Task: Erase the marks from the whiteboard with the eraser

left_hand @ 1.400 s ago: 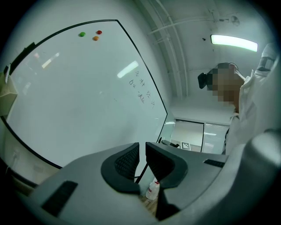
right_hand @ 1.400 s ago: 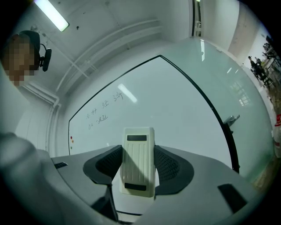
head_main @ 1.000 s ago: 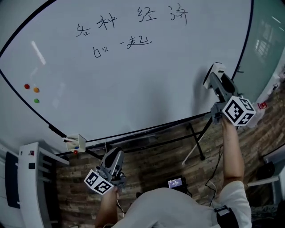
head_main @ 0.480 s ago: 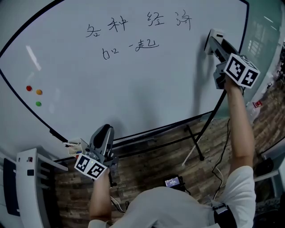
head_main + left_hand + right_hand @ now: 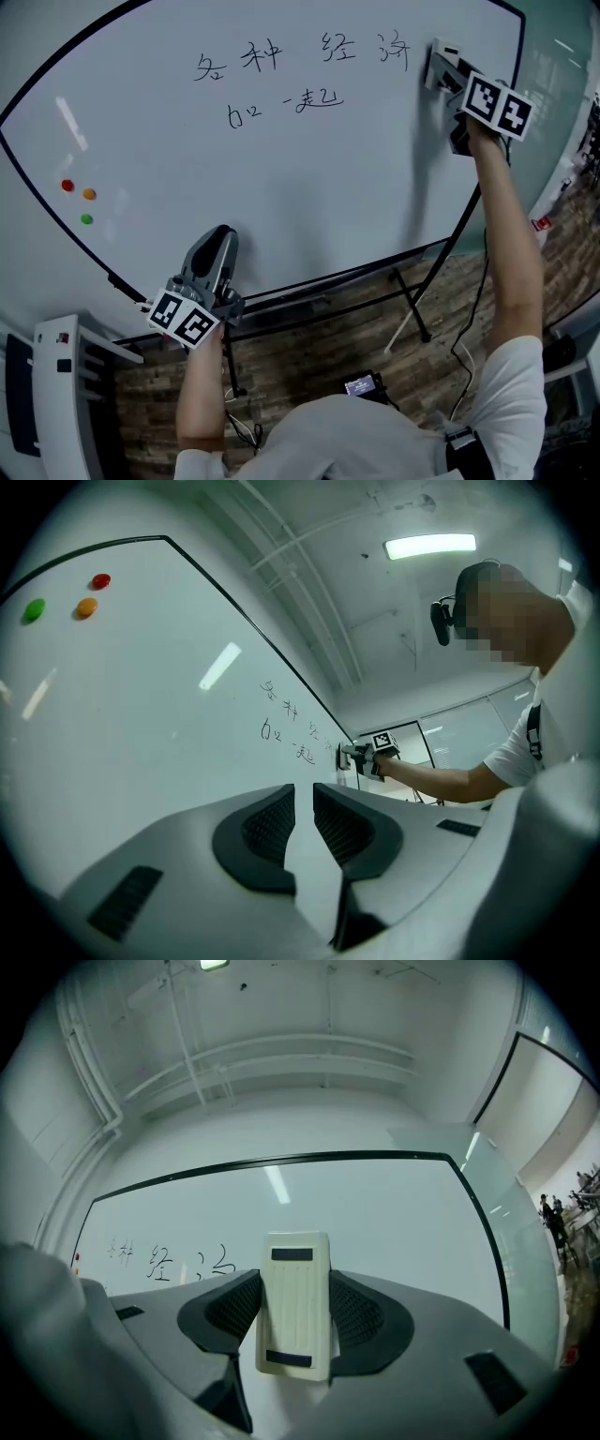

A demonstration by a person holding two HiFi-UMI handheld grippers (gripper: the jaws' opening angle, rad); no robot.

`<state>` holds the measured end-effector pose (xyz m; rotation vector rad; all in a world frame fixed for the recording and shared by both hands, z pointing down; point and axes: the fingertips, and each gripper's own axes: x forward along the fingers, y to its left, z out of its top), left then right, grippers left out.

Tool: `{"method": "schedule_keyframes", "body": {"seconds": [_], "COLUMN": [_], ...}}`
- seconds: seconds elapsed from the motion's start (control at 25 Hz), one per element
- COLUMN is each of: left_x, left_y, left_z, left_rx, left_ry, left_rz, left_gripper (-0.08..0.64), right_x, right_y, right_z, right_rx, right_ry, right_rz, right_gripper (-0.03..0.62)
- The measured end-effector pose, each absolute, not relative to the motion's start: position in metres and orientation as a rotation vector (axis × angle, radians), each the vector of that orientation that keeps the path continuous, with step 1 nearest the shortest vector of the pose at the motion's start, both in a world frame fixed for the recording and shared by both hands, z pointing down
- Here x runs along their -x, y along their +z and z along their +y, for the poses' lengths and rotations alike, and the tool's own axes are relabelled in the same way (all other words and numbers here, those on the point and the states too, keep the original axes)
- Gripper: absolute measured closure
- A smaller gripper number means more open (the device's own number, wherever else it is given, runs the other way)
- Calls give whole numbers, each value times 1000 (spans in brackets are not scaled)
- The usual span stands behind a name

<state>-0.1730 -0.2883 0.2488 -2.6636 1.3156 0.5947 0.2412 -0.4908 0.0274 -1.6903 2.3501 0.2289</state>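
Observation:
The whiteboard (image 5: 281,178) carries two rows of black handwritten marks (image 5: 300,56) near its top. My right gripper (image 5: 441,67) is shut on the cream eraser (image 5: 294,1305), held up at the board just right of the top row of marks (image 5: 178,1262); the eraser (image 5: 439,64) sits close to the surface. My left gripper (image 5: 217,255) hangs low by the board's bottom edge, jaws nearly together with nothing between them (image 5: 302,822). In the left gripper view the right gripper (image 5: 361,756) shows far off beside the marks (image 5: 286,726).
Three round magnets, red, orange and green (image 5: 80,199), stick at the board's left. The board stands on a black stand (image 5: 412,300) over a wood floor. A white cabinet (image 5: 66,394) stands at lower left. A glass wall (image 5: 553,103) lies to the right.
My right gripper has risen with the eraser from beside the board's lower right edge up to the top row of marks. My left gripper has lifted toward the board's bottom edge.

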Motion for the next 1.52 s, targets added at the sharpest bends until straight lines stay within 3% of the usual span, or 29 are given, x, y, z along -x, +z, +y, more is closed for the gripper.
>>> {"method": "schedule_keyframes", "body": {"seconds": [0.68,1.52], "left_x": [179,202], "left_y": [255,265], "left_z": [-291,-278], "left_rx": [2699,2719], "left_ry": [577,595], "left_rz": [1295,1295], "left_gripper": [503,503], "right_x": [-234,-146], "right_y": [25,16], "right_z": [-502,-479], "right_rx": [1715,1653], "right_ry": [133,193], "right_rz": [2274,2315], "right_gripper": [345,345]}}
